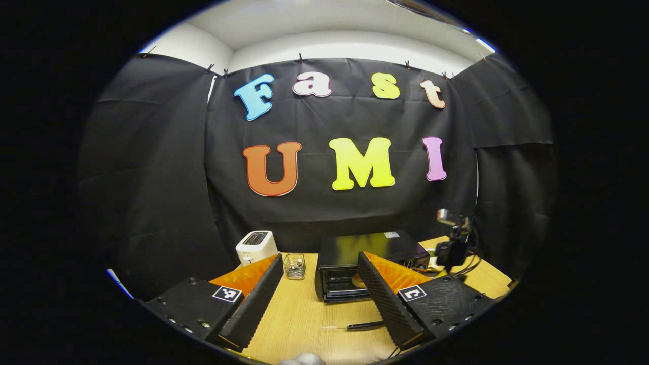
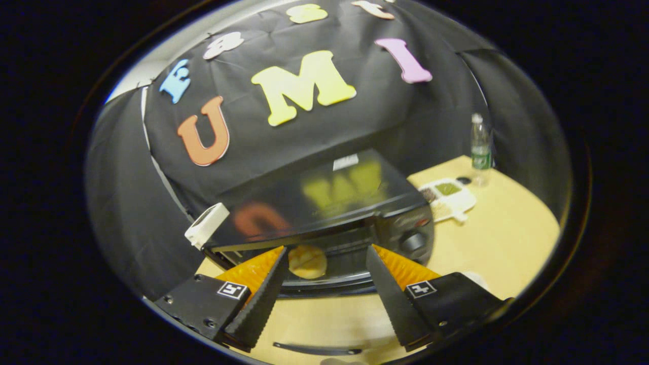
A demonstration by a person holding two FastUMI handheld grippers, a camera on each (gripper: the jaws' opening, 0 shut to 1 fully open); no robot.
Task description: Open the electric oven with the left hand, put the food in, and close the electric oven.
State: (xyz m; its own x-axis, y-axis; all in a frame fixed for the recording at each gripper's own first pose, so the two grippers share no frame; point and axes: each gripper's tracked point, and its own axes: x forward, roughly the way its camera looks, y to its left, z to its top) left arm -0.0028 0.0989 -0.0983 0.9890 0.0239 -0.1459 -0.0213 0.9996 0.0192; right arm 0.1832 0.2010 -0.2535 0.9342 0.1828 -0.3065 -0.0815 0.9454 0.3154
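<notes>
The black electric oven (image 1: 372, 248) stands on the wooden table (image 1: 304, 314) with its glass door folded down; the door handle (image 1: 366, 325) lies low toward me. In the right gripper view the oven (image 2: 324, 203) is close, and a round pale piece of food (image 2: 307, 261) rests on the rack inside. My right gripper (image 2: 327, 251) is open just in front of the oven mouth, with nothing between its fingers. My left gripper (image 1: 319, 256) is open farther back from the oven, holding nothing.
A white toaster (image 1: 256, 246) and a small wire basket (image 1: 294, 266) stand left of the oven. A dark device on a stand (image 1: 451, 248) is at its right. A water bottle (image 2: 479, 147) and a white tray (image 2: 448, 198) sit on the far right of the table.
</notes>
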